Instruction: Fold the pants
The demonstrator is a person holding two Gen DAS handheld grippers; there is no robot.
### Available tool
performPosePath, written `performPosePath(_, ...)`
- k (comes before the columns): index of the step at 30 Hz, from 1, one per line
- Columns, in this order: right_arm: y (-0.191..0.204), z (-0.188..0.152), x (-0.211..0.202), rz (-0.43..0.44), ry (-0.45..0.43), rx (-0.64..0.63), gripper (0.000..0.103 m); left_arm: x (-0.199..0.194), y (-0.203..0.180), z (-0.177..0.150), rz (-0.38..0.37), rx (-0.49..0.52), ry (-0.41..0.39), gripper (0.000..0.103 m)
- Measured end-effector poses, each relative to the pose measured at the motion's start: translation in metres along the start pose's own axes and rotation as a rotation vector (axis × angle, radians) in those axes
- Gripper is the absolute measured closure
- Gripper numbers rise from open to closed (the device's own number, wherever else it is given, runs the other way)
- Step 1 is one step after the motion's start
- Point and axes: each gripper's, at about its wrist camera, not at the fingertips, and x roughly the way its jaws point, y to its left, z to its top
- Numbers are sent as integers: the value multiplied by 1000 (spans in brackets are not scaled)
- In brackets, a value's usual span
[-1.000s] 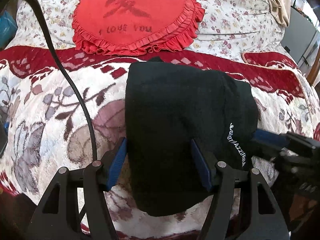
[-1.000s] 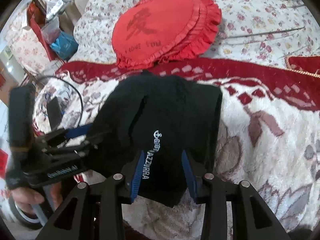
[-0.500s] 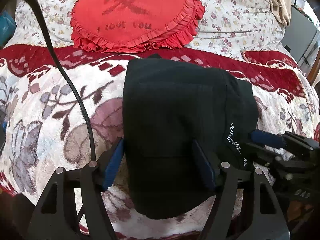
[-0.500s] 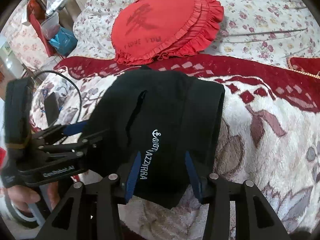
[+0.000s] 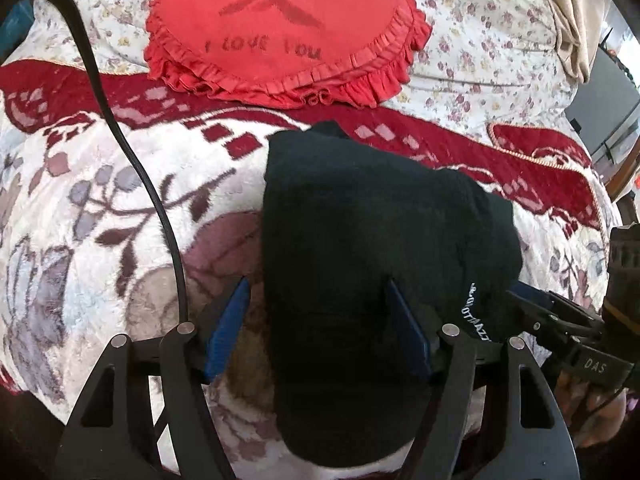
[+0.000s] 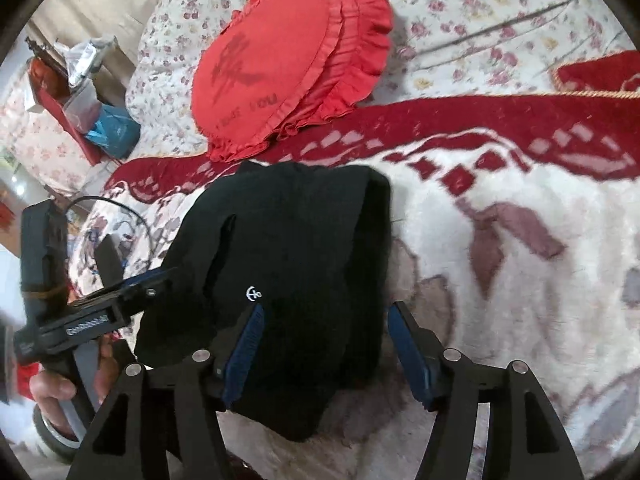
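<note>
Pants (image 5: 360,248) folded into compact black bundle, lying on fleece floral blanket (image 5: 100,216) near bed's front edge, near end drooping toward edge. White brand lettering (image 5: 476,316) on right side of bundle.

Left gripper (image 5: 316,320) spread wide, blue pads straddling near left part of bundle; left pad (image 5: 226,332) over bare blanket, right pad (image 5: 404,332) over or against black cloth, contact unclear. No squeeze visible on fabric. Right gripper (image 6: 324,344) opening, bundle's right edge between jaws, left pad (image 6: 244,348) lying on cloth, right pad off it over blanket. Nothing clamped.

Risks from here, as judgement:
- Snagged cloth on a pad during withdrawal, dragging top layer and undoing fold. Cause: pad resting on soft knit, jaws not fully clear.
- Bundle sliding off front edge. Cause: near end overhanging, plush slippery blanket, any pull toward person.
- Layers springing apart once released. Cause: thick fabric, no pressing-down seen.
- Black cable (image 5: 132,152) crossing blanket left of bundle, could catch left gripper or sweep fabric.
- Grippers colliding, close together at right side of bundle.

Red heart cushion (image 5: 280,28) well beyond, no interference likely.
</note>
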Motion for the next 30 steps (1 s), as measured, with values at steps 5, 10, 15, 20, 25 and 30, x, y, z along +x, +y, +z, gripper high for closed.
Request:
performPosePath(5, -7, -1, 14, 39, 12, 14, 37, 10, -1, 2, -5, 9, 16, 21)
performPosePath(10, -11, 0, 16, 89, -9, 32, 30, 18, 5, 2, -26, -12, 31, 15)
performPosePath(15, -7, 1, 20, 100, -28, 17, 21, 22, 8, 2, -26, -32, 31, 8)
performPosePath(20, -2, 0, 23, 93, -43, -1, 16, 25, 8, 3, -22, -12, 32, 7)
performPosePath(25, -3, 1, 23, 93, -53, 16, 17, 28, 4, 4, -20, 0, 49, 2)
performPosePath(30, -4, 1, 20, 43, -56, 18, 41, 28, 1, 3, -11, 1, 43, 2)
